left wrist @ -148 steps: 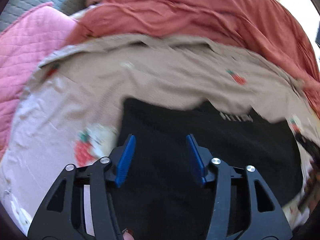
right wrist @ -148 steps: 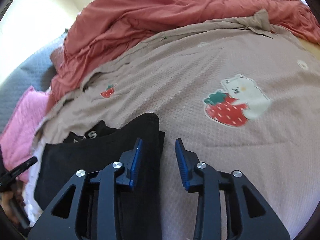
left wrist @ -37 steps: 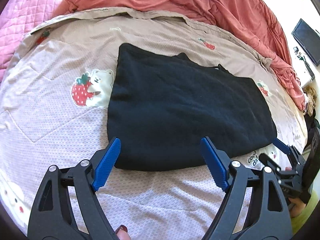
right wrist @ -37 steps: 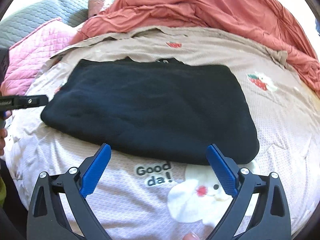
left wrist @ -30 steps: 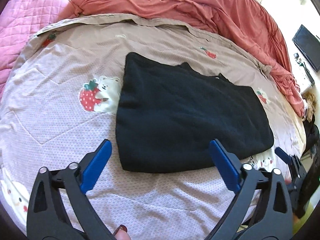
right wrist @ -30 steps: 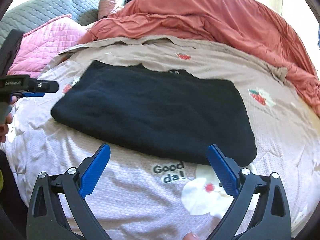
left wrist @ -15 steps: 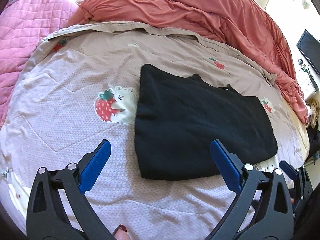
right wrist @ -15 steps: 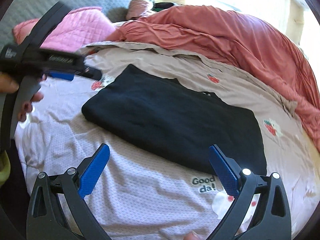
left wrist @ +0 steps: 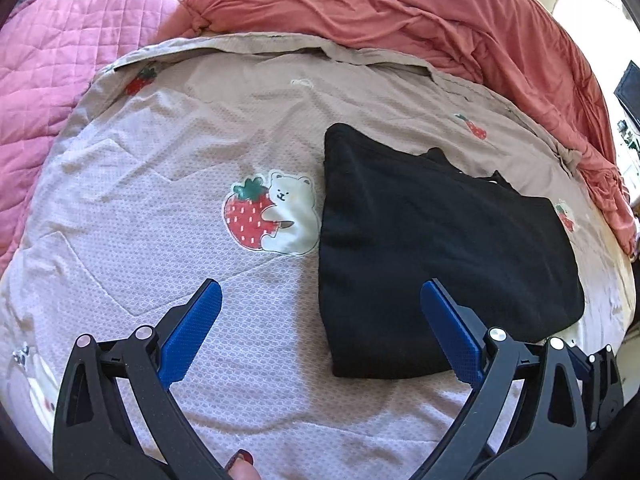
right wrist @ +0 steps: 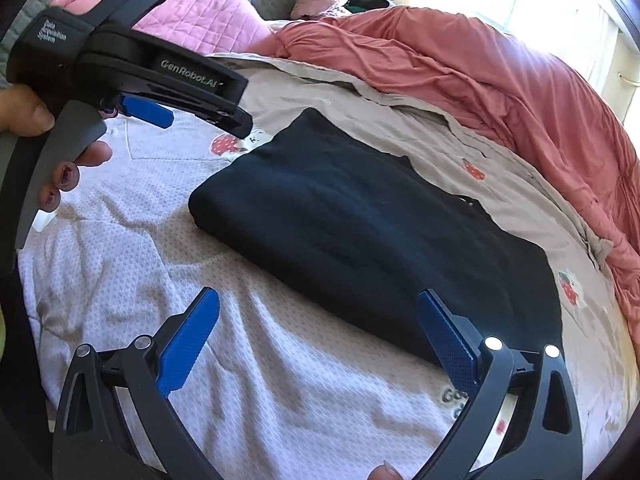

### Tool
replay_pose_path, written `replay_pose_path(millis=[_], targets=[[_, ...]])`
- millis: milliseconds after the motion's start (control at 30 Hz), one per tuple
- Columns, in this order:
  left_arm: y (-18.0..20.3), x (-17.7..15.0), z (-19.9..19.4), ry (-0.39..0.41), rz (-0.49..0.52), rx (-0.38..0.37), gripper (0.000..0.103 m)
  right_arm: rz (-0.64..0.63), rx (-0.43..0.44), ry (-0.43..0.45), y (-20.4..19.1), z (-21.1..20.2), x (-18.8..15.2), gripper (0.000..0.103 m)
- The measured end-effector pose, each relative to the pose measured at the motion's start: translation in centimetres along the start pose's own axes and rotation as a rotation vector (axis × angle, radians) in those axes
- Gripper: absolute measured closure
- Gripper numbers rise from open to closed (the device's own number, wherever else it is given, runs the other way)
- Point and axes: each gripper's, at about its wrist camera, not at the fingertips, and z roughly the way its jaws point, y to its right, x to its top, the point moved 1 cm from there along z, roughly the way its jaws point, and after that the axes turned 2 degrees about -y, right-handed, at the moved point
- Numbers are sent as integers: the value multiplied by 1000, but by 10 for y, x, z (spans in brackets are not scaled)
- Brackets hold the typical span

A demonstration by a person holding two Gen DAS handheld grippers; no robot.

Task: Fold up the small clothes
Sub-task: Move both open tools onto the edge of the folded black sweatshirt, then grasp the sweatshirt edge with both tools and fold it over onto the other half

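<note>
Black garment (left wrist: 436, 240) lies folded flat on the bed's strawberry-print cover (left wrist: 160, 184), right of centre. Left gripper (left wrist: 320, 320) hangs clear, fingers wide apart, holding nothing; right gripper (right wrist: 318, 326) likewise, fingers spread, empty. Risk: a careless finger snagging the near edge could drag the top layer and undo the fold. Against 4.9 s ago, both grippers have backed off the cloth and opened wider.
</note>
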Motion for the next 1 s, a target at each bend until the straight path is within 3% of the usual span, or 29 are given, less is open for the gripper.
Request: replay_pose_path(millis=[700, 1000], targets=[[-21, 8, 28, -36, -51, 38, 10, -118, -56, -52, -35, 58, 11, 5], [-32, 13, 41, -52, -118, 19, 10, -170, -160, -25, -34, 78, 28, 6]])
